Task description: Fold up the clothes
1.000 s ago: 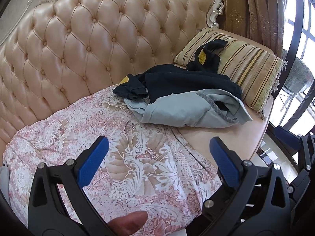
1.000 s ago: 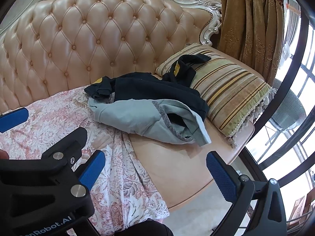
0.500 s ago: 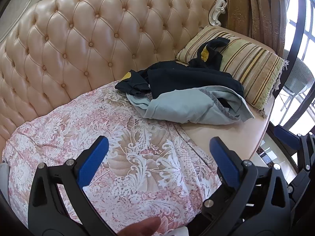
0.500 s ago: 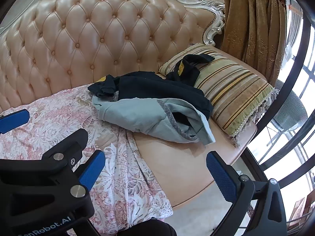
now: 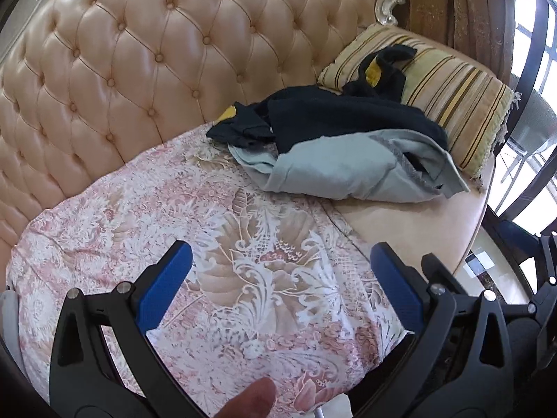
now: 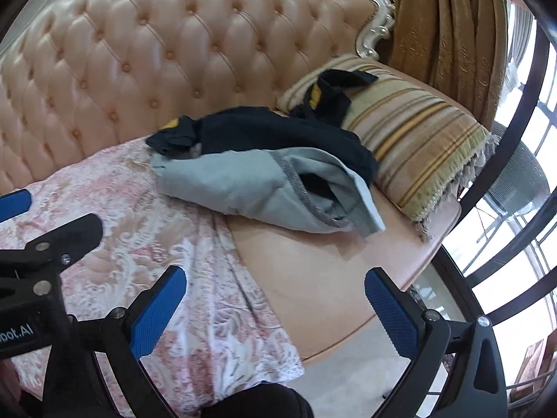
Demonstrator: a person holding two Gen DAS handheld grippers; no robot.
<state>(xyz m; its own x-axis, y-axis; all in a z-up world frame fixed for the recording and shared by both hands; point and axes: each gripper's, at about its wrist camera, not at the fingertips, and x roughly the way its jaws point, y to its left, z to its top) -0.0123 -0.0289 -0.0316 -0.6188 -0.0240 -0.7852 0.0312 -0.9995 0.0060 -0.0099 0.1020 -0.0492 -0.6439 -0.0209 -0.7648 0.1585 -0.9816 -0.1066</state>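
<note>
Risk: tangled pile | dark garment lies over grey garment on sofa, against striped pillow | left gripper and right gripper jaws wide apart, empty | pinching one layer could drag both.

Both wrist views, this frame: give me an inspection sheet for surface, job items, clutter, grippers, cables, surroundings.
Surface: tufted sofa, seat partly under a pink floral cover.
Job's things: grey-blue garment crumpled, unfolded; dark navy garment heaped on it, one end draped onto the striped cushion.
Clutter: nothing seen.
Grippers: left gripper open, empty; right gripper open, empty; both short of the clothes.
Cables: nothing seen.
Surroundings: gold curtain, window at right.
</note>
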